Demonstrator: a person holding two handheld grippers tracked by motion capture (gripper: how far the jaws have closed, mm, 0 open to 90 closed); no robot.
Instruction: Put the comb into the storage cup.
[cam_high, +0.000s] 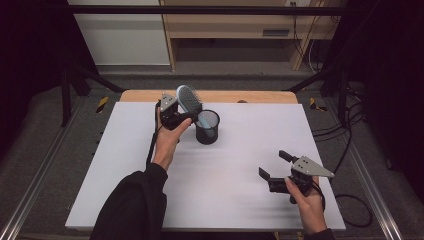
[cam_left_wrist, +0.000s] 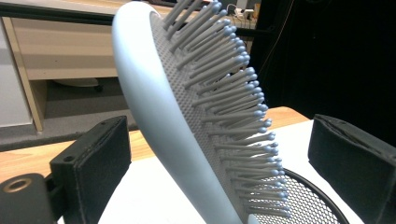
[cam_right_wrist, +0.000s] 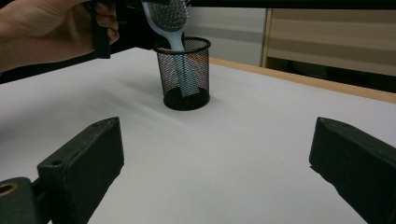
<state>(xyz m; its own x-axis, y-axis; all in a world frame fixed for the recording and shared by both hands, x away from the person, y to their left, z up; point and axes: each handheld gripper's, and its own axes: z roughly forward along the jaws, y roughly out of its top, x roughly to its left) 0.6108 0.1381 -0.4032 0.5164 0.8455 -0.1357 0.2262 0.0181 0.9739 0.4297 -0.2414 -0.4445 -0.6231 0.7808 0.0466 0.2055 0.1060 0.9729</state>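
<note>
Right claw (cam_high: 274, 168): nearest the person, at about 4 o'clock on the desk, held above the surface; its jaws stand wide apart with nothing between them.
White-topped desk (cam_high: 240, 190): bare between the two hands, with a wooden edge along the far side.
Black wire-mesh cup (cam_high: 207, 127): upright past the desk's middle, toward 11 o'clock.
Pale blue plastic paddle hairbrush (cam_high: 189, 99): handle down inside the cup, head leaning out toward 10 o'clock, bristles facing up and right.
Left claw (cam_high: 181, 118): at the brush, just left of the cup; in the left gripper view its jaws sit apart on either side of the head, apparently not touching it.
Risk: the brush leans steeply on the rim, so a nudge from either jaw could tip the light cup or lever the brush out.
</note>
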